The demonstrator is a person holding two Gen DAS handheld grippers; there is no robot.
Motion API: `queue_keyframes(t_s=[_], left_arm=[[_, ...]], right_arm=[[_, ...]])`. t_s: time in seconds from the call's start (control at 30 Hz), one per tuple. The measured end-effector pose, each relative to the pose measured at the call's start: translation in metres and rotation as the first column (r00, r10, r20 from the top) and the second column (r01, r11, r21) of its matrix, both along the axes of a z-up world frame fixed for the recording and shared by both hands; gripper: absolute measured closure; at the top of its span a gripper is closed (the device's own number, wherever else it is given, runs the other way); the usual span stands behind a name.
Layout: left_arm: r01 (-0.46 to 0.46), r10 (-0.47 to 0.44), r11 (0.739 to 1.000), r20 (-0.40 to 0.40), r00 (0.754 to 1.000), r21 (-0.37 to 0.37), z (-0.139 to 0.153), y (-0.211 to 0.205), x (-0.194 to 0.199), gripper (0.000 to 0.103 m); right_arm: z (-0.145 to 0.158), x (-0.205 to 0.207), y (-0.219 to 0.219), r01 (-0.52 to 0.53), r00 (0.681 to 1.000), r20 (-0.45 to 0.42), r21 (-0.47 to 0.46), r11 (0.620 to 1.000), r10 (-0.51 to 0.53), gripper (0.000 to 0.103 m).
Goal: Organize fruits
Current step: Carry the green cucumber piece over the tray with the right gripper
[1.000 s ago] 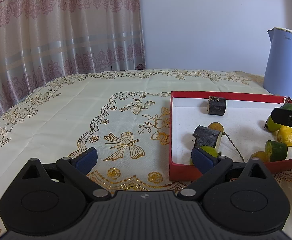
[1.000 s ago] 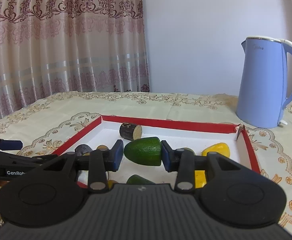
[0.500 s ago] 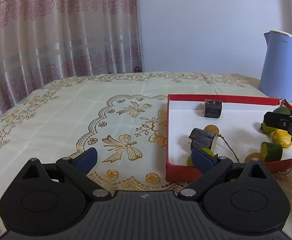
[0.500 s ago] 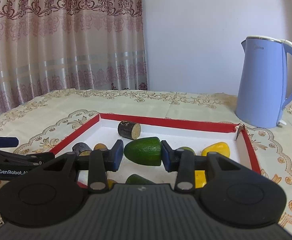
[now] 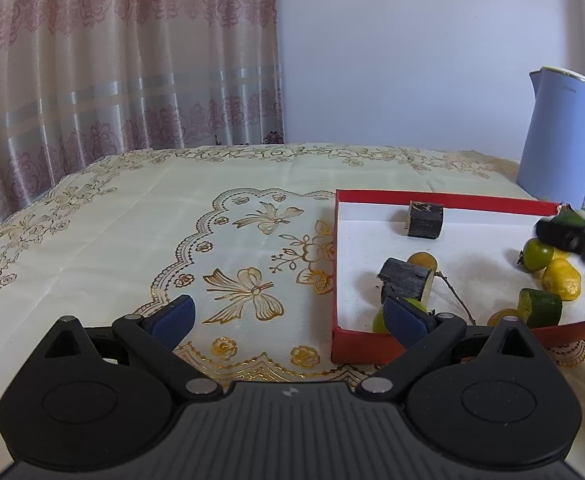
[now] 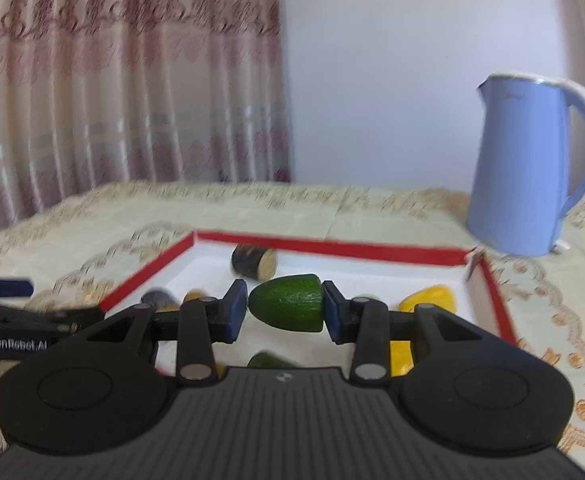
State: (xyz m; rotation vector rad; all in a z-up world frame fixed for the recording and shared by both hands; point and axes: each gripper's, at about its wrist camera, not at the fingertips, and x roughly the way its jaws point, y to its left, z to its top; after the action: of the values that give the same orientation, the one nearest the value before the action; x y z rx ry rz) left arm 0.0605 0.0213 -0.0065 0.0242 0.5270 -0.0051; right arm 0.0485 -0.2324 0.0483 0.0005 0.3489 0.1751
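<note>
A red-rimmed box with a white floor holds several fruit pieces: two dark cut chunks, a green round fruit, a yellow fruit and a green cut piece. My right gripper is shut on a green avocado half and holds it above the box. It shows at the right edge of the left wrist view. My left gripper is open and empty over the tablecloth beside the box's left front corner.
A blue electric kettle stands behind the box's right corner; it also shows in the left wrist view. A cream tablecloth with gold butterflies covers the table. Patterned curtains hang behind.
My right gripper has lifted and pulled back a little with the avocado half; its view is now blurred. My left gripper has drifted back and left from the box.
</note>
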Motion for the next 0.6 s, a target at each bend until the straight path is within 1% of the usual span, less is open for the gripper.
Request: queue_keyframes(t_s=[0.07,0.13,0.27,0.33,0.4,0.5,0.6], left_arm=[[0.0,0.0,1.0,-0.001,1.0,-0.012,0.001,0.002,0.0,0.002],[0.004,-0.004,1.0,0.003,1.0,-0.014,0.001,0.002,-0.001,0.002],[0.02,-0.02,1.0,0.022,1.0,-0.01,0.003,0.001,-0.004,0.002],[0.026,-0.025,1.0,0.033,0.999,-0.013,0.004,0.0,-0.005,0.002],[0.028,-0.027,1.0,0.034,0.999,-0.005,0.004,-0.001,-0.005,0.002],[0.035,-0.035,0.999,0.03,0.999,0.013,0.002,-0.005,-0.005,0.002],[0.034,-0.035,0.999,0.033,0.999,0.025,0.002,-0.007,-0.005,0.002]], right_arm=[[0.007,-0.005,-0.005,0.031,0.998,0.048,0.023,0.999,-0.032,0.065],[0.009,-0.007,-0.01,0.052,0.996,0.07,0.052,0.997,-0.056,0.065],[0.008,-0.006,-0.016,0.067,0.995,0.069,0.086,0.994,-0.073,0.065],[0.008,-0.004,-0.015,0.049,0.997,0.058,0.089,0.995,-0.054,0.065],[0.005,-0.001,-0.012,0.029,0.999,0.037,0.075,0.997,-0.031,0.065],[-0.002,0.004,0.0,-0.009,1.0,-0.018,0.023,1.0,0.009,0.065],[-0.005,0.004,0.009,-0.044,0.998,-0.038,-0.015,0.999,0.044,0.065]])
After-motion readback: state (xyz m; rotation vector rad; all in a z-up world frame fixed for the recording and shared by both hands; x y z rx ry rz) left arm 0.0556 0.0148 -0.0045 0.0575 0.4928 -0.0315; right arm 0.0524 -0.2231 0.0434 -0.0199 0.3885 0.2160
